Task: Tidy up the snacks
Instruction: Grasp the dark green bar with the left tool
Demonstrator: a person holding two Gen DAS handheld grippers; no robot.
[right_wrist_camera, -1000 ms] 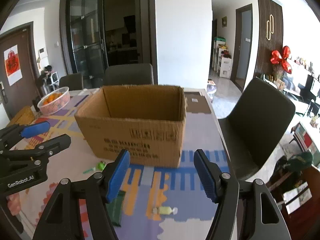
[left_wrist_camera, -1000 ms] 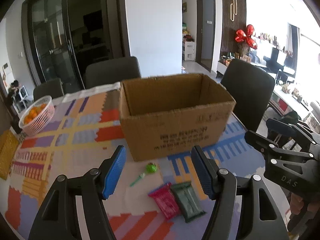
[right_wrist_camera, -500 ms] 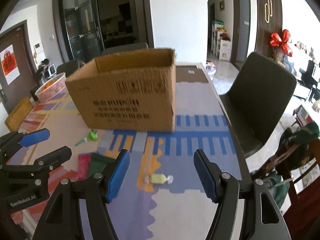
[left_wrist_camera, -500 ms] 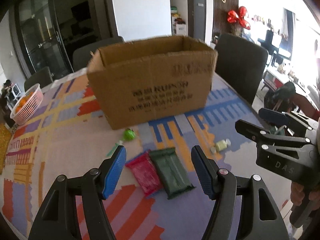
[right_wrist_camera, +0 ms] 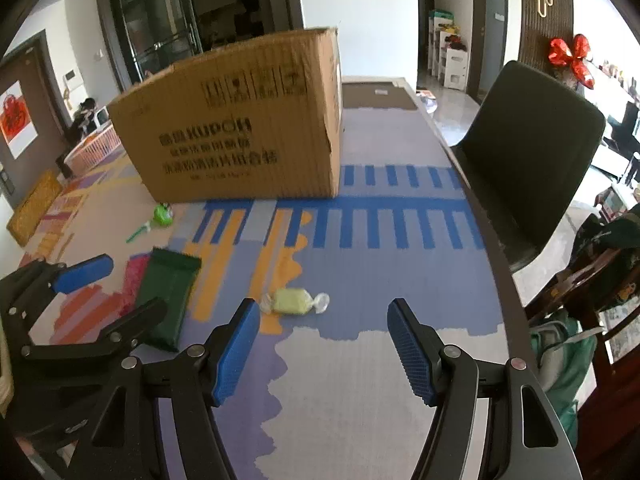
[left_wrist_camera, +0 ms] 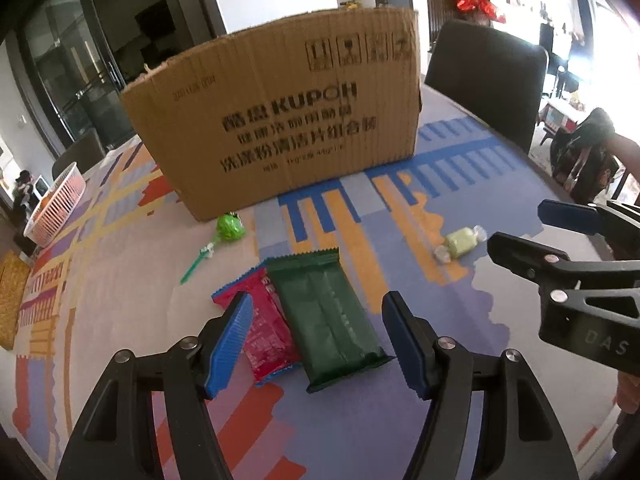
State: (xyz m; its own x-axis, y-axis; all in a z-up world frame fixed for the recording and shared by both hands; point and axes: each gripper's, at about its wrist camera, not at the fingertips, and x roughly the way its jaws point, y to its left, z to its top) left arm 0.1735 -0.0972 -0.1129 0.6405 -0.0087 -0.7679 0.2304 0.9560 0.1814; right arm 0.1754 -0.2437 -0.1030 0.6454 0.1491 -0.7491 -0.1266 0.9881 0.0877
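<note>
Left hand-held gripper [left_wrist_camera: 316,338]: jaws released, nothing between the pads. Directly ahead of it, framed by the blue fingers, the green snack packet [left_wrist_camera: 326,312] lies flat on the bench [left_wrist_camera: 460,364], with the red snack packet [left_wrist_camera: 268,328] touching its left edge and partly behind the left finger.

Right hand-held gripper [right_wrist_camera: 324,344]: jaws released, empty. Just beyond its left finger rests the pale yellow wrapped candy [right_wrist_camera: 294,302], apart from both pads.

Farther ahead and left of the left hand-held gripper lies the green lollipop [left_wrist_camera: 228,232], close to the base of the cardboard box [left_wrist_camera: 288,120]. The box stands upright beyond all four snacks. A pink basket [left_wrist_camera: 56,210] sits at the far left bench edge.
</note>
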